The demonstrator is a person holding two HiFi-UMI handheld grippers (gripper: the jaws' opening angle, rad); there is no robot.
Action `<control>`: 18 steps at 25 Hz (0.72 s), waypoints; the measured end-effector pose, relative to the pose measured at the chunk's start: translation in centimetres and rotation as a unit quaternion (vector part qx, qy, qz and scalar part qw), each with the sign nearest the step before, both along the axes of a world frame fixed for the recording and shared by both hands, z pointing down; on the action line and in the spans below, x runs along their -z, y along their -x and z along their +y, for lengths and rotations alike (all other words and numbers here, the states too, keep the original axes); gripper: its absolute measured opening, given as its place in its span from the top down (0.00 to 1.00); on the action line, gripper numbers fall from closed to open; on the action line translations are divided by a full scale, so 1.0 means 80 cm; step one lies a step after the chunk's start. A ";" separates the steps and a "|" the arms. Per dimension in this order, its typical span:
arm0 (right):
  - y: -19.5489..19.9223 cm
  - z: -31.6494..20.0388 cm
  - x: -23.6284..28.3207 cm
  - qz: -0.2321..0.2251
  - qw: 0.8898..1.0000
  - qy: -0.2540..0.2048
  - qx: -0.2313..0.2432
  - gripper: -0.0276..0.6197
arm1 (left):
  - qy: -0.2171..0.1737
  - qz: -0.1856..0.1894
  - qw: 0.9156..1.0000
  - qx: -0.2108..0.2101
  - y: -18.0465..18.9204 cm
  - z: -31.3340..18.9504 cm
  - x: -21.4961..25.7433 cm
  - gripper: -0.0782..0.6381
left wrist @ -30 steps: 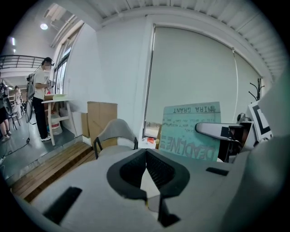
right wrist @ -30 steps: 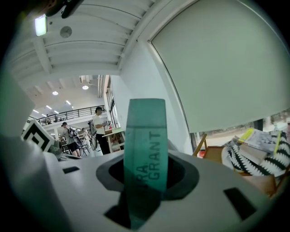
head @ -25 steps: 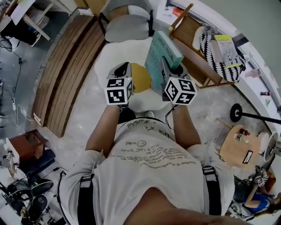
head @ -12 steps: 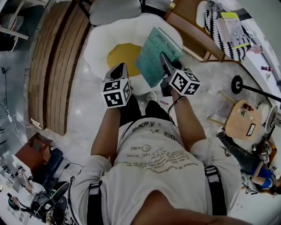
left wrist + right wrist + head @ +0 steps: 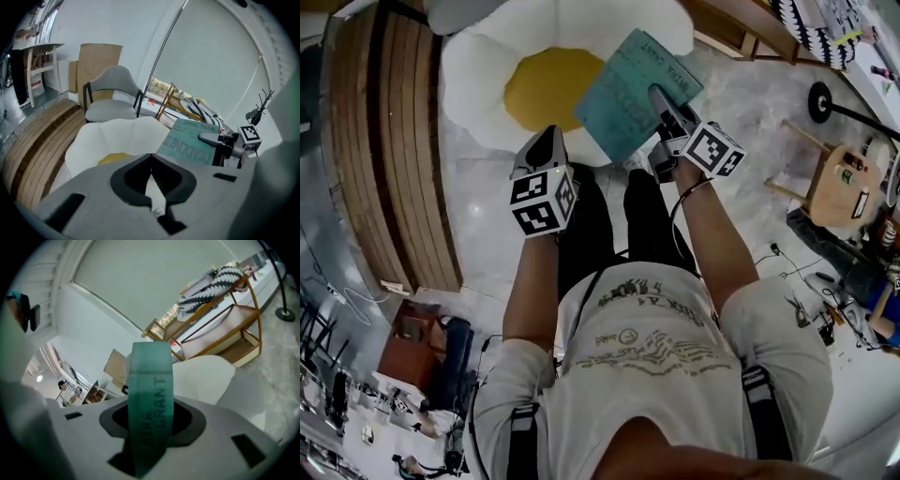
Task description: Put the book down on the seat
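The right gripper (image 5: 664, 101) is clenched tight on the green book (image 5: 623, 98). The book is tilted over the right side of the seat (image 5: 473, 84), next to its yellow middle (image 5: 548, 86). The left gripper (image 5: 550, 141) is pinched together on nothing, at the seat's near edge.

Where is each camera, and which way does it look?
Head view: on the person's head, looking down at the cushion; shows chest, arms, the left gripper and the right gripper holding the book.
Left gripper view: on the left gripper, looking along its shut jaws at cushion, chair, book.
Right gripper view: on the right gripper, looking along its jaws, which clamp the book, toward a rack.
Shared: both gripper views show book and cushion.
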State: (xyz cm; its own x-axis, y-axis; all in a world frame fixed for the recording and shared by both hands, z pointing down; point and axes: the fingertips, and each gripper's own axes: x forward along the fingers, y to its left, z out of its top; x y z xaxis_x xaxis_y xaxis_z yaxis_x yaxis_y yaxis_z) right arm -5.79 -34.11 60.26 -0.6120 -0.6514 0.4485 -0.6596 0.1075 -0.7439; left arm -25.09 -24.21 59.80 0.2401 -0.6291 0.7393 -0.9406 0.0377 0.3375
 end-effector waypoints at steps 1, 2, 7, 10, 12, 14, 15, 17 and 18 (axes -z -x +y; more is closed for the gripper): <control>0.002 0.001 -0.016 -0.010 1.000 0.009 -0.009 0.70 | 0.003 0.005 1.000 -0.006 0.002 0.000 -0.014 0.86; 0.004 0.003 -0.032 -0.020 0.999 0.019 -0.019 0.70 | 0.006 0.010 1.000 -0.011 0.004 0.000 -0.026 0.86; 0.008 0.014 -0.116 -0.075 0.994 0.053 -0.055 0.71 | 0.016 0.018 0.999 -0.034 0.001 0.002 -0.080 0.86; 0.007 0.018 -0.178 -0.105 0.989 0.071 -0.076 0.71 | 0.031 0.019 0.999 -0.039 -0.002 0.007 -0.121 0.86; 0.008 0.017 -0.223 -0.107 0.988 0.078 -0.080 0.71 | 0.044 0.026 0.998 -0.042 -0.003 0.014 -0.149 0.86; 0.006 0.018 -0.272 -0.111 0.983 0.105 -0.098 0.71 | 0.056 0.032 0.997 -0.052 -0.006 0.023 -0.172 0.86; 0.006 0.021 -0.294 -0.124 0.978 0.122 -0.111 0.70 | 0.062 0.035 0.996 -0.060 -0.008 0.031 -0.180 0.86; 0.005 0.028 -0.331 -0.147 0.971 0.145 -0.122 0.70 | 0.073 0.038 0.994 -0.076 -0.016 0.046 -0.194 0.86; 0.004 0.032 -0.347 -0.150 0.969 0.154 -0.121 0.70 | 0.077 0.038 0.993 -0.083 -0.020 0.053 -0.199 0.86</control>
State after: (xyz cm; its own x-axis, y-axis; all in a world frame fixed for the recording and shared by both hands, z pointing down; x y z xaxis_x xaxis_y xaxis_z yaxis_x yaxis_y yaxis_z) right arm -6.10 -31.55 87.98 -0.5902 -0.6563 0.4701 -0.3872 -0.2809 -0.8782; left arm -23.51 -19.95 75.76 0.3895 -0.4572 0.7995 -0.9101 -0.0582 0.4102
